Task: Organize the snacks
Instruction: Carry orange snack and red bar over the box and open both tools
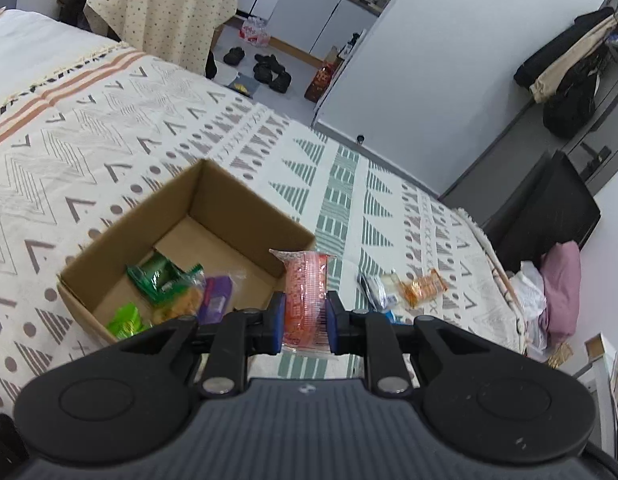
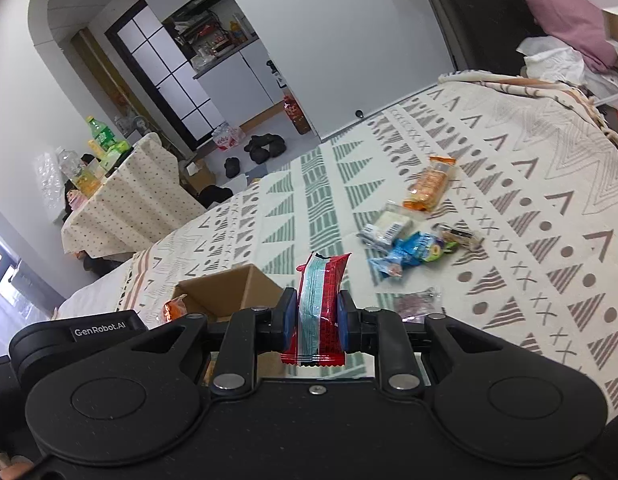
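Both grippers carry snacks for the cardboard box (image 1: 213, 216): left gripper (image 1: 305, 316) jaws clamp a pink packet (image 1: 305, 292), right gripper (image 2: 317, 320) jaws pinch a red, probably wafer, packet (image 2: 323, 300).

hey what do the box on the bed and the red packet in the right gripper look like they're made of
Box: brown cardboard by the look, matte, with raw-edged walls and folded corners. Red packet: probably thin plastic film, glossy, printed, with crimped serrated ends, pinched between the right gripper pads.

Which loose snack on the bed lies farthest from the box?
The orange packet, beyond the white and blue ones, lying toward the far edge of the bed cover.
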Action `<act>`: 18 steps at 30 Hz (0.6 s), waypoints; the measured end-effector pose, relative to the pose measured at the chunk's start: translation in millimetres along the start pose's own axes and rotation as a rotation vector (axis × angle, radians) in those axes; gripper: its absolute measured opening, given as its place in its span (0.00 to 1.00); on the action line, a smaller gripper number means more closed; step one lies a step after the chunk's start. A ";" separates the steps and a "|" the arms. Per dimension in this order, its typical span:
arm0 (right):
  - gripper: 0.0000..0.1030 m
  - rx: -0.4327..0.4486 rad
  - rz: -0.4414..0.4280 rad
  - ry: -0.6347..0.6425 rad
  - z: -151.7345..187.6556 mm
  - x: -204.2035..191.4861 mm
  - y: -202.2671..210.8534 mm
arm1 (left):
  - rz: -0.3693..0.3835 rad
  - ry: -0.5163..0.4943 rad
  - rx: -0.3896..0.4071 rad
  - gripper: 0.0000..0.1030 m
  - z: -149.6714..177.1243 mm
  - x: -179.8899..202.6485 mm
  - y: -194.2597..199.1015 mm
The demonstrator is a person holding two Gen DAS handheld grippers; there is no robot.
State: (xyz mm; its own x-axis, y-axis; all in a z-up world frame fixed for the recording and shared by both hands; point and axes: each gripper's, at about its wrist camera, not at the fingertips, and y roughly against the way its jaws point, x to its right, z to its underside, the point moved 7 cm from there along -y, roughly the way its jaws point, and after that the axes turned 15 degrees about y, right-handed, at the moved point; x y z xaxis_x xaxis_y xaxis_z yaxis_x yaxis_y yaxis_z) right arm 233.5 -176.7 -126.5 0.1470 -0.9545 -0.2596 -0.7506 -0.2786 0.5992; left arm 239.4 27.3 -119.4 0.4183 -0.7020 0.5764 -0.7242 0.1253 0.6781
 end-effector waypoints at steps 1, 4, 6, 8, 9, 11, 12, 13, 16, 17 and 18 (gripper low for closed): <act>0.21 0.001 0.000 0.003 -0.9 -3.9 -0.5 | 0.005 0.005 0.005 0.19 -3.2 -2.3 1.8; 0.21 0.004 0.002 0.021 -3.6 -16.2 -3.3 | 0.027 0.039 -0.006 0.19 -11.3 -9.7 3.2; 0.21 0.007 -0.001 0.034 -5.9 -24.4 -5.3 | 0.029 0.053 -0.006 0.19 -15.2 -14.5 3.5; 0.21 0.009 -0.005 0.045 -7.7 -32.6 -7.5 | 0.033 0.067 -0.010 0.19 -18.2 -18.5 2.9; 0.21 0.010 -0.007 0.049 -8.6 -36.9 -8.8 | 0.034 0.074 -0.012 0.19 -19.8 -20.6 2.5; 0.21 0.012 -0.012 0.058 -10.2 -44.7 -11.8 | 0.039 0.088 -0.015 0.19 -24.2 -24.6 1.6; 0.21 0.013 -0.014 0.064 -11.0 -48.8 -13.3 | 0.043 0.098 -0.017 0.19 -26.8 -27.2 1.2; 0.21 0.013 -0.018 0.067 -11.8 -52.5 -15.3 | 0.047 0.111 -0.020 0.19 -29.8 -30.5 0.8; 0.21 0.011 -0.032 0.080 -13.1 -64.1 -21.9 | 0.036 0.141 -0.007 0.19 -41.6 -43.7 0.4; 0.21 0.008 -0.037 0.082 -13.4 -67.6 -24.7 | 0.029 0.156 -0.004 0.19 -45.4 -48.7 -0.6; 0.21 0.006 -0.042 0.084 -13.7 -71.1 -27.2 | 0.021 0.174 -0.005 0.19 -48.8 -53.8 -2.0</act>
State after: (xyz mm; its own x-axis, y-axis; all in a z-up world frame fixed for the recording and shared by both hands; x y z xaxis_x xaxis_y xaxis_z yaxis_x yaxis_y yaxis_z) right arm 252.3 -102.8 -114.0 0.2316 -0.9475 -0.2204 -0.7465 -0.3184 0.5842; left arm 245.1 99.1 -129.6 0.4917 -0.5670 0.6608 -0.7317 0.1424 0.6666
